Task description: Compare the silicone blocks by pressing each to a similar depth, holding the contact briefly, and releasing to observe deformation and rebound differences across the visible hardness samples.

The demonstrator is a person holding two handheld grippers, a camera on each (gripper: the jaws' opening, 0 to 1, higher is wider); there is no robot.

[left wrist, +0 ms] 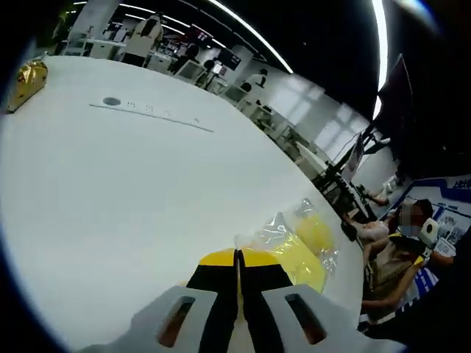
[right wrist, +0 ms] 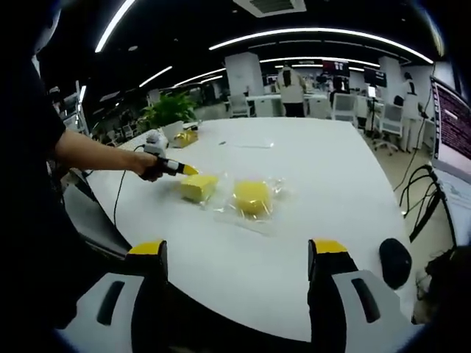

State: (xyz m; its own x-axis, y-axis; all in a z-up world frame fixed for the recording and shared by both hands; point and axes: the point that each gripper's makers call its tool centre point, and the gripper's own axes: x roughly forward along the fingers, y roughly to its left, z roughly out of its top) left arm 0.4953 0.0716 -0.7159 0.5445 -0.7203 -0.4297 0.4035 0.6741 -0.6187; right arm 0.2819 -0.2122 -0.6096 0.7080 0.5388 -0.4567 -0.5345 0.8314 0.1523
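Note:
Two yellow silicone samples lie in clear plastic bags on the white table: a squarish block (right wrist: pixel 199 187) and a rounder one (right wrist: pixel 252 197). In the left gripper view the squarish block (left wrist: pixel 298 268) and the rounder one (left wrist: pixel 316 232) sit just right of my left gripper (left wrist: pixel 237 256), whose yellow-tipped jaws are shut together with nothing between them. The right gripper view shows a person's hand holding the left gripper (right wrist: pixel 188 170), its tip at the squarish block's far-left edge; contact is unclear. My right gripper (right wrist: pixel 237 250) stands open and well short of the samples.
A gold foil packet (left wrist: pixel 26 81) and a flat paper sheet (left wrist: pixel 151 114) lie farther across the table. A potted plant (right wrist: pixel 169 110) stands at the far left edge. A black rounded object (right wrist: pixel 395 261) sits beyond the table's right edge. People sit and stand in the background.

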